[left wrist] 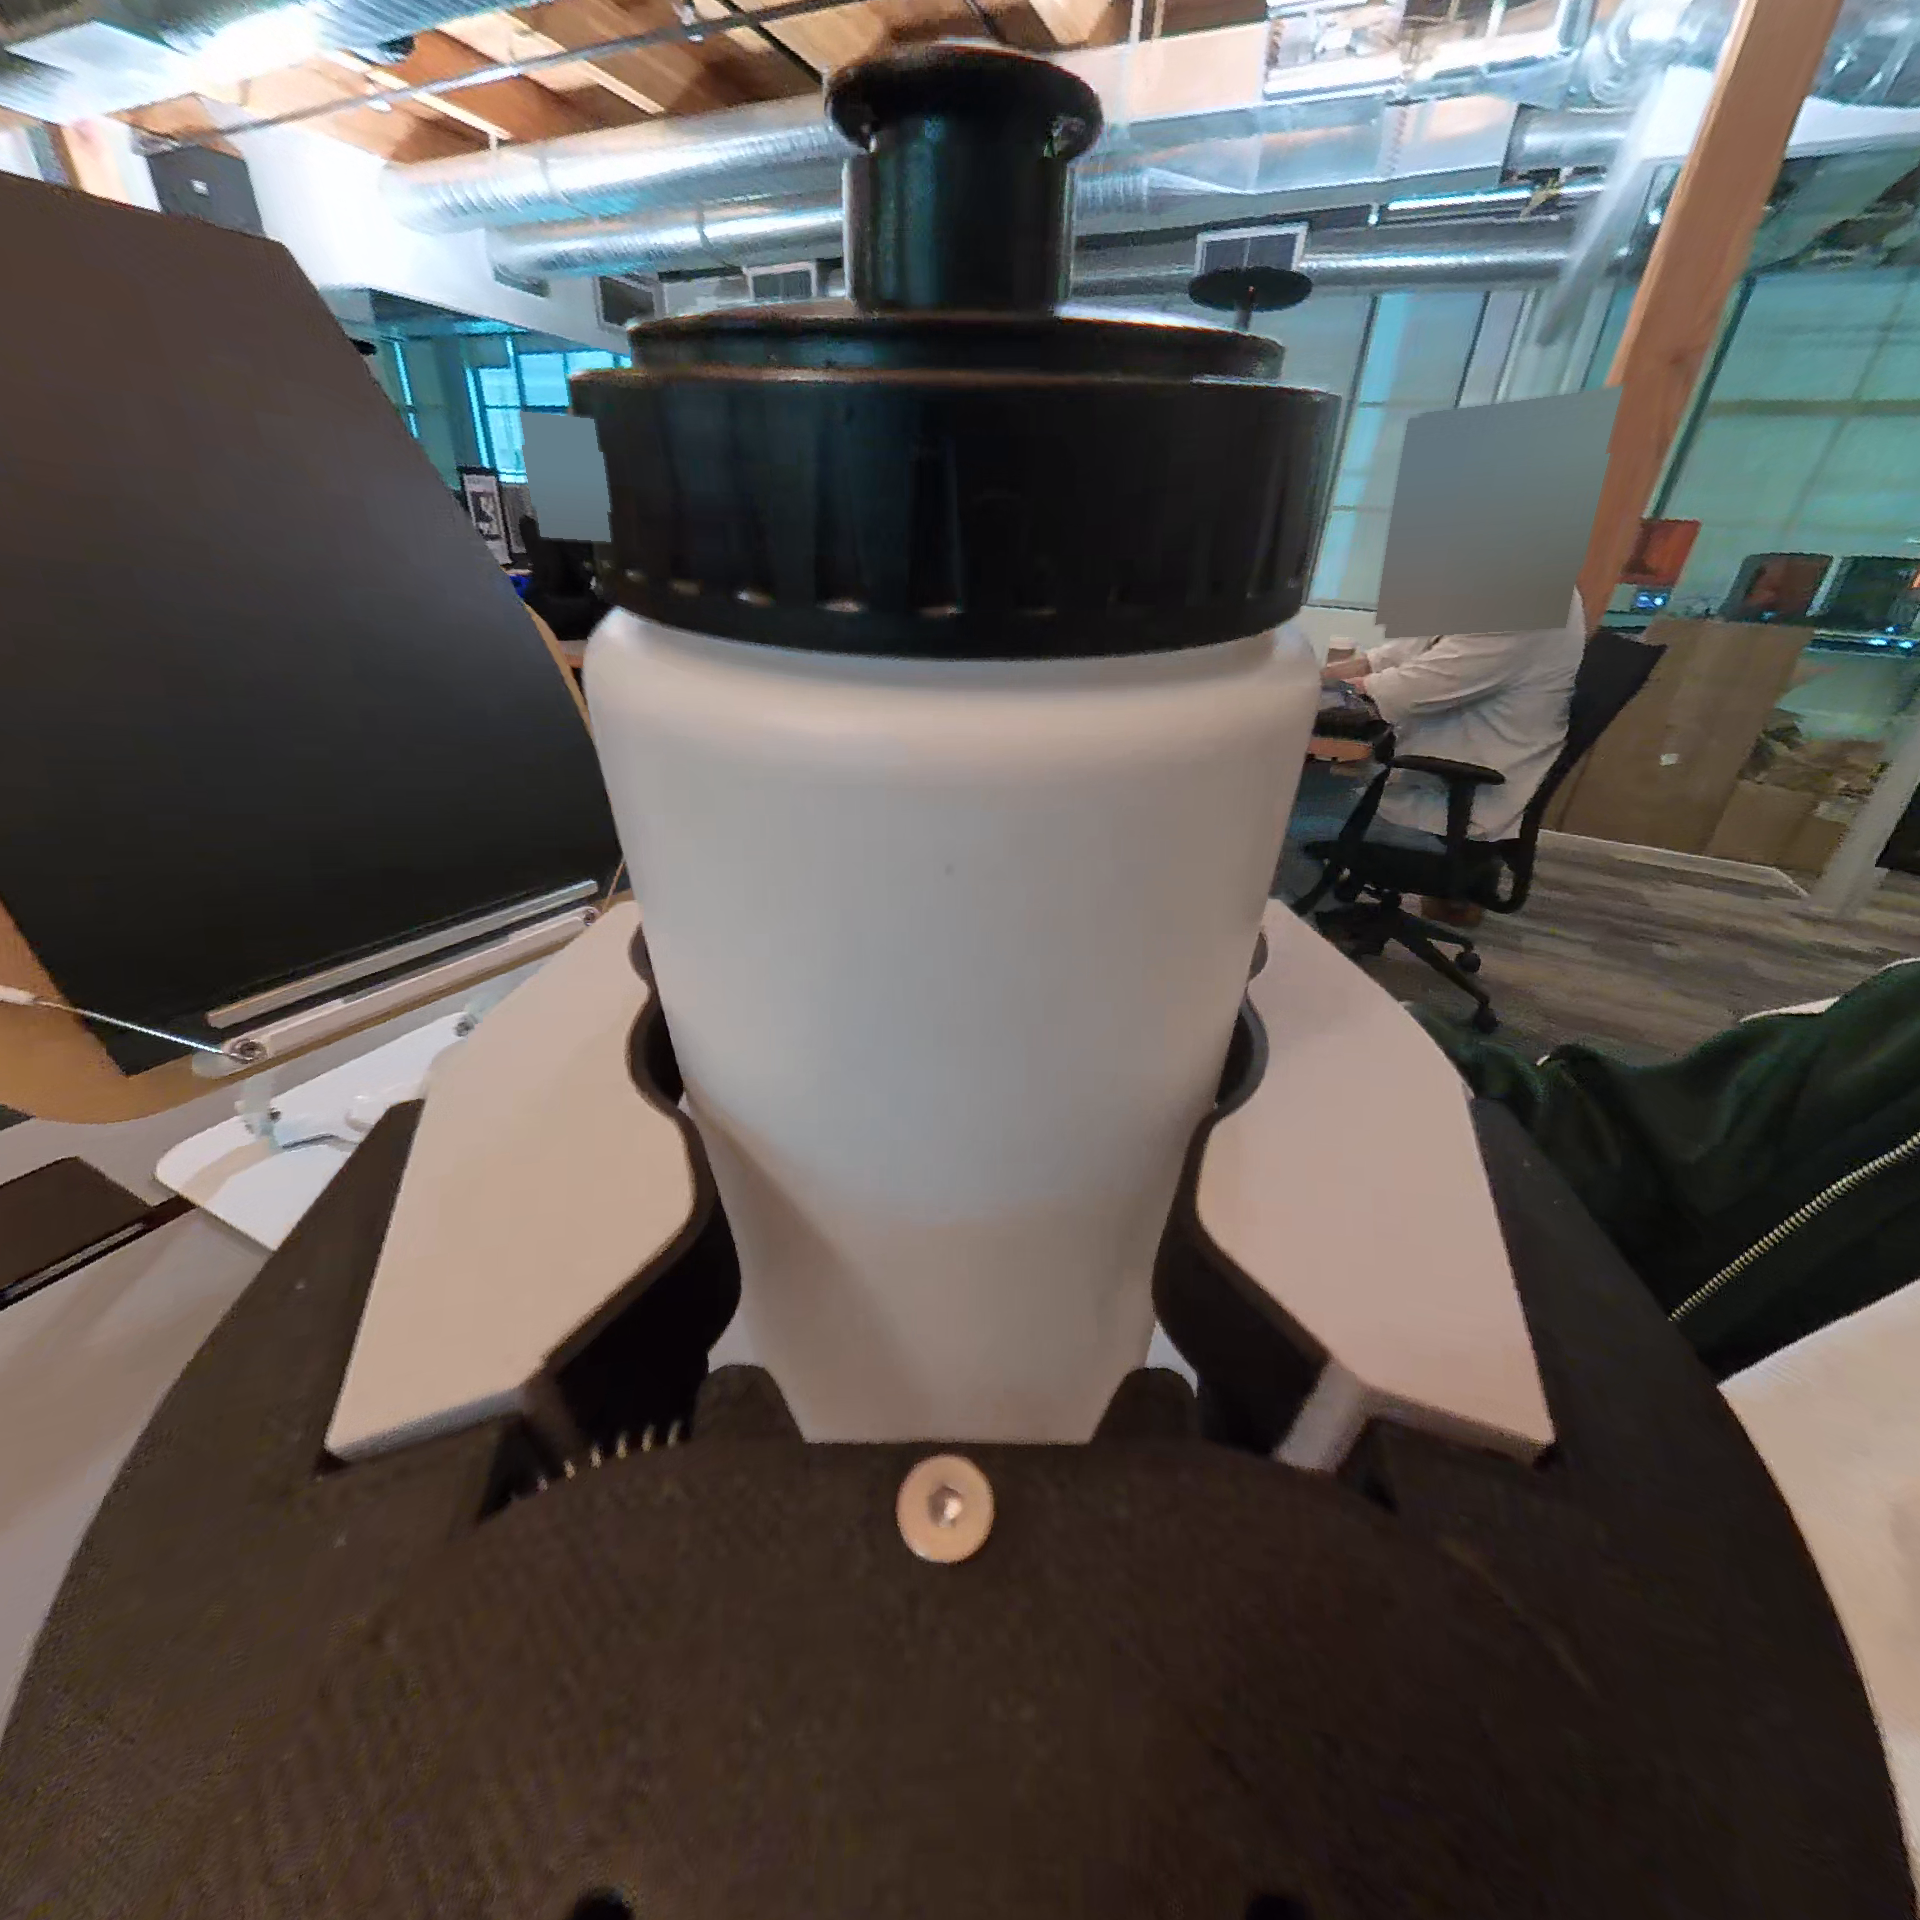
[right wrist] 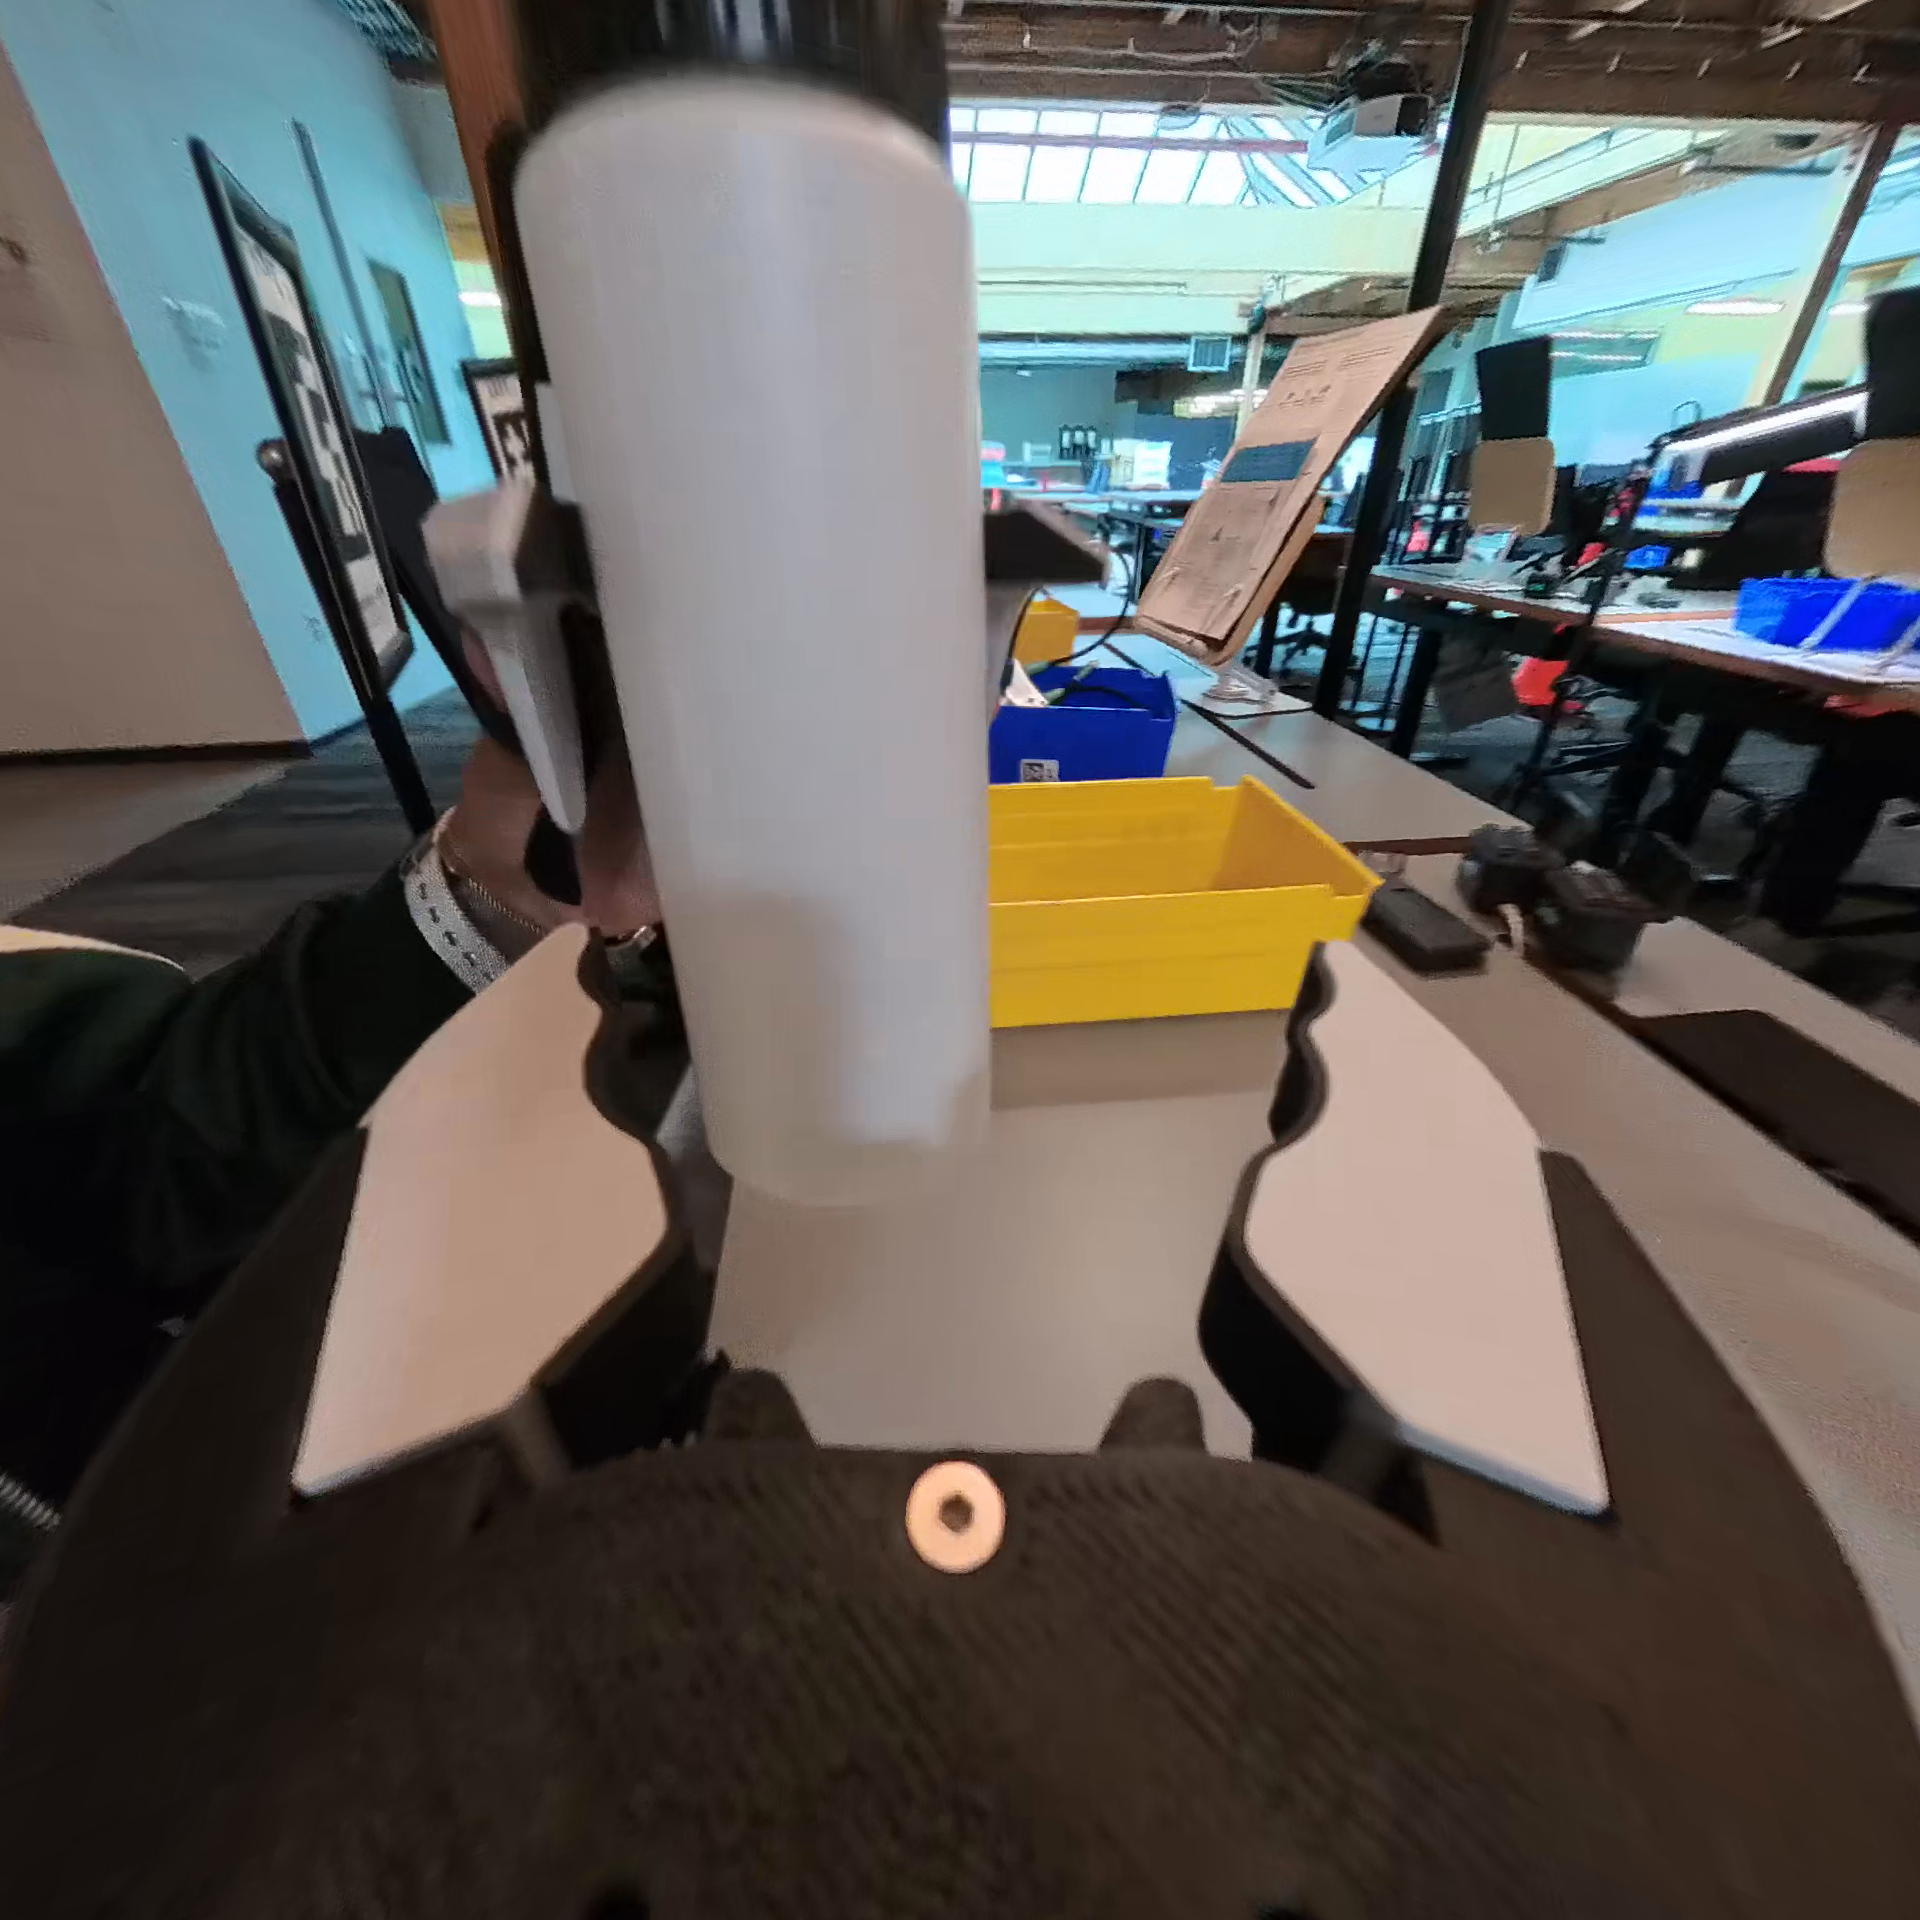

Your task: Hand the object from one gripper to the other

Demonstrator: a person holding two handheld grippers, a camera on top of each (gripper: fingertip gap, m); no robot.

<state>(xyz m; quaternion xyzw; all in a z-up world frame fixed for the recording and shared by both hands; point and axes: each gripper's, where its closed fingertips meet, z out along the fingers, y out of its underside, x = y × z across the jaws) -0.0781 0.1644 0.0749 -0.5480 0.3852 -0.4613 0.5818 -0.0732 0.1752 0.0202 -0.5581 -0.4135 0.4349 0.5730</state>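
Note:
A white bottle (left wrist: 951, 790) with a black screw cap (left wrist: 956, 499) stands upright between my left gripper's (left wrist: 951, 966) jaws, which are shut on its lower body. In the right wrist view the same bottle (right wrist: 769, 623) hangs above the table, held higher up by the left gripper's fingers (right wrist: 520, 623). A hand grips that tool. My right gripper (right wrist: 951, 997) is open. The bottle's bottom end sits in the gap between its jaws, close to the left one. I cannot tell if they touch.
A yellow bin (right wrist: 1143, 904) and a blue bin (right wrist: 1081, 727) stand on the grey table (right wrist: 987, 1299) just beyond the bottle. Black devices (right wrist: 1558, 894) lie at the right. A dark panel (left wrist: 260, 623) stands left; a seated person (left wrist: 1455, 727) is farther off. The left gripper's tips are roughly 6 cm from the right gripper's.

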